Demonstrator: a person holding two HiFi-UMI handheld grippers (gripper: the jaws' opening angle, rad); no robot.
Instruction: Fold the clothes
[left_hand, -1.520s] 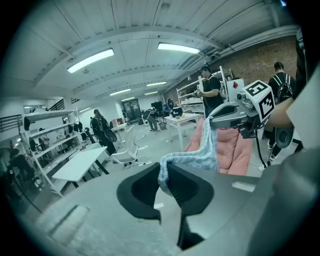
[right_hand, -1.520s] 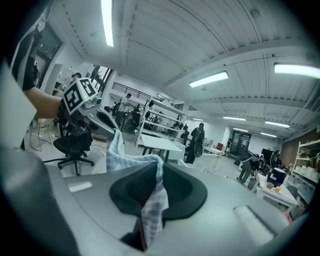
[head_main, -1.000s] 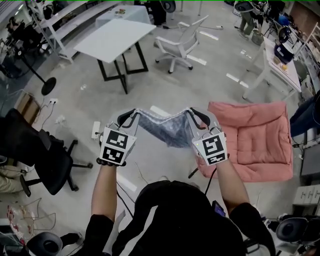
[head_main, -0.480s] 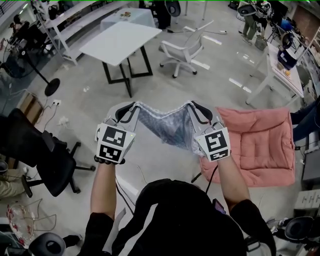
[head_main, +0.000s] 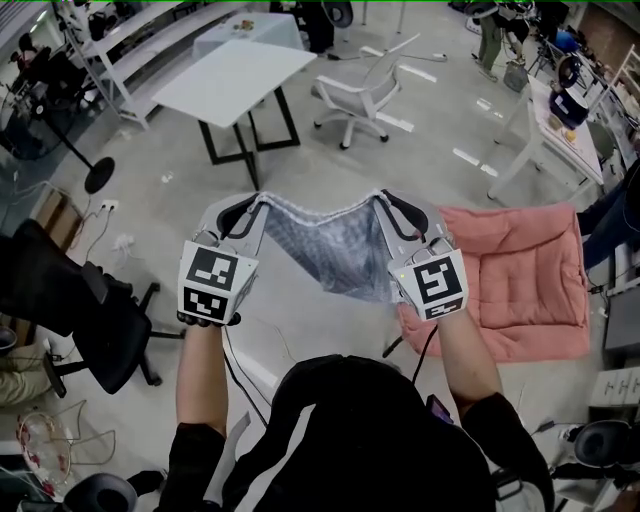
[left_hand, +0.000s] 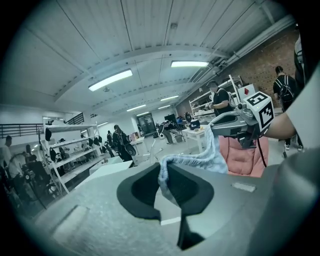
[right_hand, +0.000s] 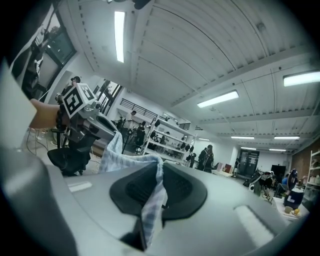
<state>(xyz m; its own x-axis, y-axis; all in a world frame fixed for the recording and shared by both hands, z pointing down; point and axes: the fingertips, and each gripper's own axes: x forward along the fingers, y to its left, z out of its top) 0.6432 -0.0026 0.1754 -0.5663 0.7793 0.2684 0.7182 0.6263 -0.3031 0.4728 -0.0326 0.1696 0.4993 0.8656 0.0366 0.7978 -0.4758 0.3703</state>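
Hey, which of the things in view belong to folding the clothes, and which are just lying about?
In the job: blue-grey patterned cloth garment, left gripper and right gripper, both shut on it.
Lying about: pink quilted mat, white square table, white swivel chair, black office chair.

Large open workshop: white table (head_main: 232, 80), swivel chair (head_main: 358, 92), shelving racks (left_hand: 72, 157), ceiling strip lights (left_hand: 111, 80), concrete floor (head_main: 330, 180).
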